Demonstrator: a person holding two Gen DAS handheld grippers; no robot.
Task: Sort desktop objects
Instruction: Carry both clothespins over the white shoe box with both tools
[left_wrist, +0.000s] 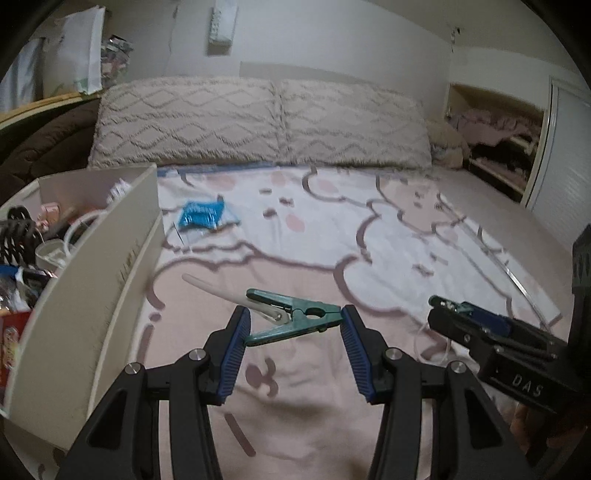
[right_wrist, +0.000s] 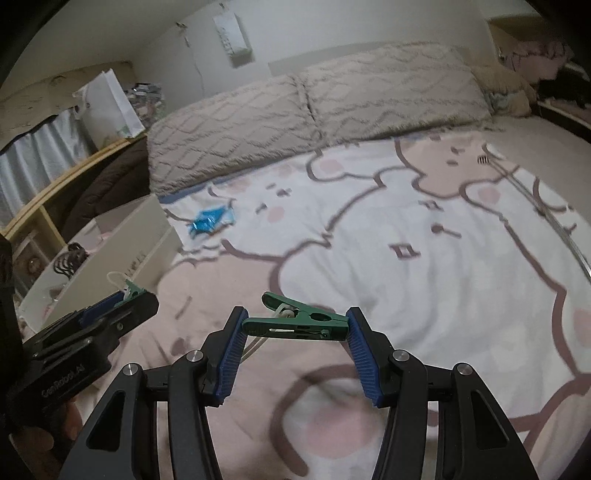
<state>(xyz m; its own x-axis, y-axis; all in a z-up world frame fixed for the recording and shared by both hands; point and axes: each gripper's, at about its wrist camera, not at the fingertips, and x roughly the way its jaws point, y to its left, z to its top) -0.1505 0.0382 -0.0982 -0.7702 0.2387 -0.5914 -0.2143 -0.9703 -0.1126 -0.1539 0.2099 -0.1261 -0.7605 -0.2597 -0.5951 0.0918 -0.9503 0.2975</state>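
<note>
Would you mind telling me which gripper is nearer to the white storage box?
Left. The left gripper, shut on a green clip, is just right of the white storage box; the right gripper, holding its own clip, is farther right.

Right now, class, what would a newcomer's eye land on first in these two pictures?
Each hand-held gripper holds a green clothes peg crosswise between its blue pads: the left hand-held gripper with one peg, the right hand-held gripper with another. Behind lie a cartoon blanket and a blue packet.

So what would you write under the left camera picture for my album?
Left tool shut on a green clothespin above the pink cartoon blanket, a white box at the left.
</note>
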